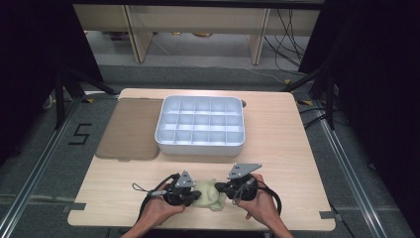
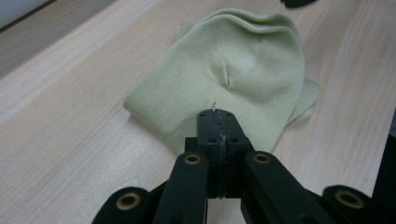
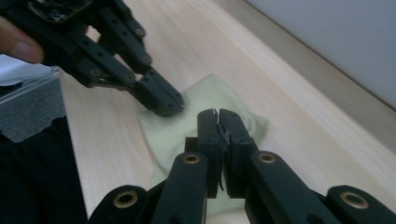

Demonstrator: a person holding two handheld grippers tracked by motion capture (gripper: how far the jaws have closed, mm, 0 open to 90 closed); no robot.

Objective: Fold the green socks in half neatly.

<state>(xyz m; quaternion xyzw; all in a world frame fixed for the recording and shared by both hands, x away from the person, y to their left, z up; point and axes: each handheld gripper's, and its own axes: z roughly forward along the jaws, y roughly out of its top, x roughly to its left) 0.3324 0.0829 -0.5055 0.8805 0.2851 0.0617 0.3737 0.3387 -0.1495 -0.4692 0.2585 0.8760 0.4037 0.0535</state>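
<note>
Low in the middle of the high view, near the table's (image 1: 297,148) front edge, a pale yellow-green knitted cloth (image 1: 210,194) lies bunched between the two tongs. It looks like a folded sock or small cap, though I can't say which.

The left gripper (image 1: 194,196) sits at the cloth's left side. In the left gripper view its jaws are pressed together with no gap, the tips right at the near edge of the cloth (image 2: 243,70). A fold may be caught between them, but I can't tell for sure. The right gripper (image 1: 221,188) comes in from the other side. In the right gripper view its jaws stand nearly closed over the cloth (image 3: 205,126), and whether they pinch any fabric is hidden. The left gripper (image 3: 163,105) shows at upper left of that view, its tip down on the cloth.

My guess is this thing is light and limp. It should bend wherever it's lifted, sag from a single hold and slide easily on the smooth wood. Nothing about it looks fragile. The knit gives some grip, but layers could slip apart if only the top one is caught. The doubled edge near the bottom of the left gripper view seems the best place to take hold, pinching through all layers.

Above, in the frame's centre, stands a white tray with compartments (image 1: 200,145), with a brown mat (image 1: 131,129) just beside it to the left.
</note>
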